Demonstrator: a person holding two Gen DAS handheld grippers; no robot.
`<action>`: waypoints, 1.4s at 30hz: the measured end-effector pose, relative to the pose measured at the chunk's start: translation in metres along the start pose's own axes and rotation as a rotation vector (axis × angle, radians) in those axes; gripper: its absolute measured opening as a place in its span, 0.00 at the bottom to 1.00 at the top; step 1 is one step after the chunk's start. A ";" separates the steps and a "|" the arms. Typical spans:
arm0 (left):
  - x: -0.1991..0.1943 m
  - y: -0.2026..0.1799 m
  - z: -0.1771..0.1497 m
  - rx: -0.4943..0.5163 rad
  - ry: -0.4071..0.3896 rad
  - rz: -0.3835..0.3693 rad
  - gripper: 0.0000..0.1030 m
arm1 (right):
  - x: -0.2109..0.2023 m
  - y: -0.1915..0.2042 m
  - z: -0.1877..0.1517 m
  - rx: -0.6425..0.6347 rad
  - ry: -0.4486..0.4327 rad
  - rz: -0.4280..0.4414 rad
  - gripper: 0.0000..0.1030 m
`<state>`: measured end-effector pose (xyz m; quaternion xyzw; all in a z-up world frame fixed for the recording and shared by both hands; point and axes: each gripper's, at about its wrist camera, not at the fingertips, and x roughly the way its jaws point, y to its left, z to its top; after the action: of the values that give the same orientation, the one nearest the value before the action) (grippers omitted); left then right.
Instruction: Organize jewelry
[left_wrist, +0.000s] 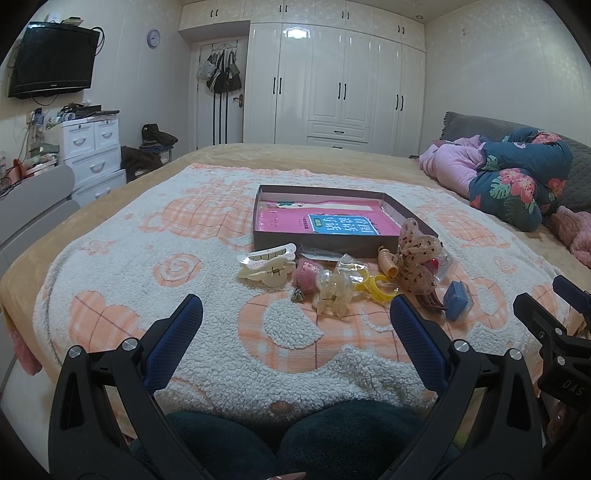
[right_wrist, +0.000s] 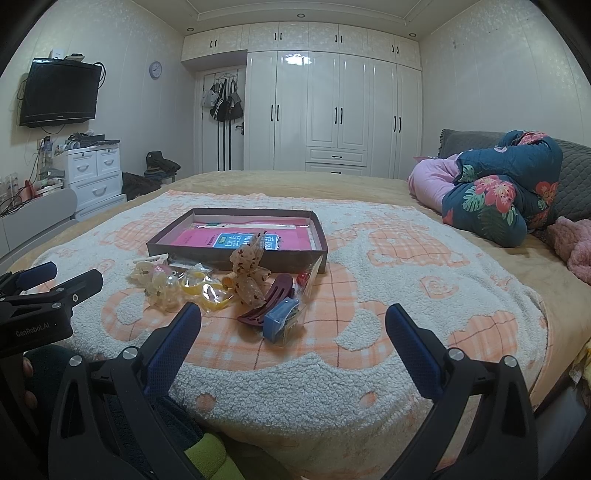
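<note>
We hold the left gripper (left_wrist: 295, 314) with jaws spread wide, nothing between them, low over the white and peach fleece blanket (left_wrist: 184, 236) on the bed. The right gripper (right_wrist: 293, 319) hangs likewise, jaws spread and empty. Just beyond the left jaws lies the heap: a clear plastic claw clip (left_wrist: 332, 291), a pink fuzzy hair tie (left_wrist: 306, 275), a cream claw clip (left_wrist: 267, 264), yellow plastic rings (left_wrist: 380, 288), a spotted beige fabric bow (left_wrist: 417, 254). Near the right jaws lie a small blue plastic box (right_wrist: 280, 321) and a dark red hair clip (right_wrist: 267, 299), touching. Behind the heap sits the shallow brown cardboard tray (right_wrist: 177, 230), a pink book (left_wrist: 332, 221) inside.
</note>
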<state>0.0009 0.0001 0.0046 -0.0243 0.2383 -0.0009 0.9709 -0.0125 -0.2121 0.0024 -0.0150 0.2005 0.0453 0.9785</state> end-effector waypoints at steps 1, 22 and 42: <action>0.000 0.000 0.000 0.000 0.000 -0.001 0.90 | 0.000 0.000 0.000 0.000 0.000 0.000 0.94; 0.016 0.062 0.023 -0.199 0.044 0.029 0.90 | 0.049 0.014 0.024 -0.055 0.079 0.079 0.94; 0.102 0.028 0.047 -0.069 0.221 -0.178 0.80 | 0.140 -0.005 0.052 -0.018 0.245 0.170 0.88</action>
<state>0.1125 0.0293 -0.0021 -0.0786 0.3404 -0.0814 0.9335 0.1367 -0.2033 -0.0047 -0.0120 0.3183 0.1275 0.9393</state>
